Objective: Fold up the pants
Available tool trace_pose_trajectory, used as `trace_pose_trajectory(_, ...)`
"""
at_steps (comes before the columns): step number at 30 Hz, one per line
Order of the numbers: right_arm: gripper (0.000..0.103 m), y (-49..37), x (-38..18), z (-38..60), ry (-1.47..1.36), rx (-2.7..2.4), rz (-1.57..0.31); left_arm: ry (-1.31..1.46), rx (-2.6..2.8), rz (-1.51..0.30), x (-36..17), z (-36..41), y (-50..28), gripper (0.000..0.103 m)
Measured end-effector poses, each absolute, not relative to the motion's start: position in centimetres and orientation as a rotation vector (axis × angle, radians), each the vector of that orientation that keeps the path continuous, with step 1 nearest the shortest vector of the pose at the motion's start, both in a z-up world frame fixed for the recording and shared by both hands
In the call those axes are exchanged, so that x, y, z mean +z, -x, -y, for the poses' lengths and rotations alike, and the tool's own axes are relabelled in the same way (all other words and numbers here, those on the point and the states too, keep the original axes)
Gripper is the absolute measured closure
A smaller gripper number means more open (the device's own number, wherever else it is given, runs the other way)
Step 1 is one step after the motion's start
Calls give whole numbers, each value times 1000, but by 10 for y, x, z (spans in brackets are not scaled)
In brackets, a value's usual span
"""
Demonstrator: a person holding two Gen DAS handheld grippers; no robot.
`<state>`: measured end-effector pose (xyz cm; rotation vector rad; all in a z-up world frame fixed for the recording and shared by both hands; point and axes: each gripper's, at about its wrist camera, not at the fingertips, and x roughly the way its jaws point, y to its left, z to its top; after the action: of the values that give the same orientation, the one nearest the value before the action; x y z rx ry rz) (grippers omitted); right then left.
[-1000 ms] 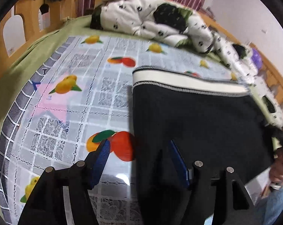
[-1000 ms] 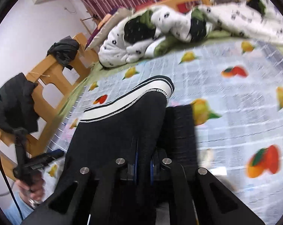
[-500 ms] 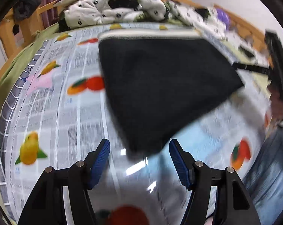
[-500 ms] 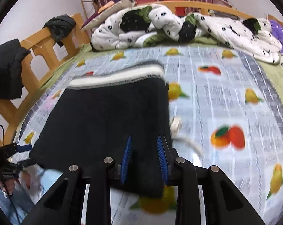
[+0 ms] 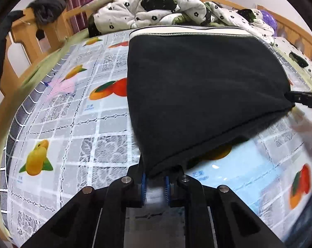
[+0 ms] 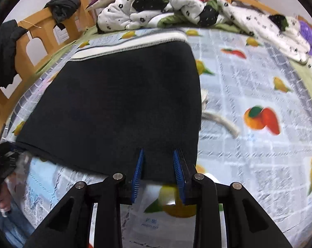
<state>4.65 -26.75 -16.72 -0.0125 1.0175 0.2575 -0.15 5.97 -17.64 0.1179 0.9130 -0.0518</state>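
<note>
Black pants [image 5: 197, 82] with a white waistband [image 5: 186, 32] lie folded flat on the fruit-print bed cover [image 5: 73, 124]. My left gripper [image 5: 154, 183] is at their near corner, its jaws closing with the blue pads pinching the fabric's tip. In the right wrist view the pants [image 6: 118, 103] fill the middle. My right gripper [image 6: 158, 171] stands over their near edge, pads apart, with the hem lying loose between them. A white drawstring [image 6: 220, 119] sticks out at the pants' right side. The right gripper's tip [image 5: 304, 99] also shows in the left view, at the pants' other near corner.
A crumpled white quilt with black flowers [image 5: 156, 10] is heaped at the bed's far end. A wooden bed rail [image 5: 21, 41] runs along the left, with dark clothes [image 6: 3, 51] draped on it. A person's hand [image 6: 1, 196] shows at the lower left.
The left gripper swung from the pants' left side to their near corner and closed on it. The right gripper, shut on the fabric a second ago, has opened; the pants now lie flat.
</note>
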Motion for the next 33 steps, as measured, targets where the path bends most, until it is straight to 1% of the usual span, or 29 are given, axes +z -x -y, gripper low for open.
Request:
trace_pose_trajectory(1, 73, -44, -171, 266, 24, 265, -1024, -96, -59, -922, -173, -62, 3, 89)
trace_pose_trajectory(3, 73, -41, -172, 263, 57, 264, -1012, -7, -94, -949, -162, -75, 7, 87)
trace_pose_trajectory(5, 73, -37, -162, 265, 72, 282, -1003, 52, -94, -943, -153, -87, 18, 85)
trace_pose_trajectory(7, 73, -33, -148, 271, 54, 287, -971, 62, -58, -900, -139, -95, 34, 79)
trace_pose_trajectory(10, 73, -27, -123, 280, 19, 287, -865, 108, -72, -813, -124, -93, 38, 64)
trace_pose_trajectory(12, 73, -31, -117, 278, -13, 299, -831, 106, -101, -804, -114, -84, 21, 63)
trace_pose_trajectory(15, 73, -40, -125, 270, -21, 316, -857, 86, -131, -828, -115, -68, -12, 63)
trace_pose_trajectory(17, 73, -44, -143, 264, 12, 316, -913, 65, -135, -881, -133, -63, -24, 63)
trace_pose_trajectory(19, 75, -50, -173, 257, 85, 284, -1035, 35, -129, -967, -164, -57, -27, 61)
trace_pose_trajectory(20, 74, -51, -181, 256, 84, 274, -1054, 16, -126, -946, -165, -55, -22, 60)
trace_pose_trajectory(23, 75, -48, -177, 257, 104, 289, -1047, -12, -125, -936, -150, -53, -22, 61)
trace_pose_trajectory(25, 75, -53, -163, 263, 52, 311, -1054, -11, -112, -901, -135, -56, -28, 61)
trace_pose_trajectory(26, 74, -57, -154, 266, 24, 321, -1039, -5, -99, -884, -128, -57, -34, 58)
trace_pose_trajectory(27, 73, -64, -140, 267, -3, 329, -999, 8, -97, -870, -120, -59, -42, 55)
trace_pose_trajectory(28, 67, -72, -131, 267, -5, 322, -966, 20, -106, -865, -115, -62, -53, 54)
trace_pose_trajectory(29, 58, -83, -120, 266, 5, 310, -922, 32, -116, -864, -109, -63, -65, 53)
trace_pose_trajectory(31, 54, -109, -105, 264, 11, 283, -853, 58, -127, -857, -100, -66, -92, 53)
trace_pose_trajectory(32, 53, -127, -102, 265, 5, 266, -843, 74, -130, -850, -98, -68, -105, 51)
trace_pose_trajectory(33, 53, -145, -103, 265, 1, 248, -852, 89, -132, -838, -97, -69, -119, 47)
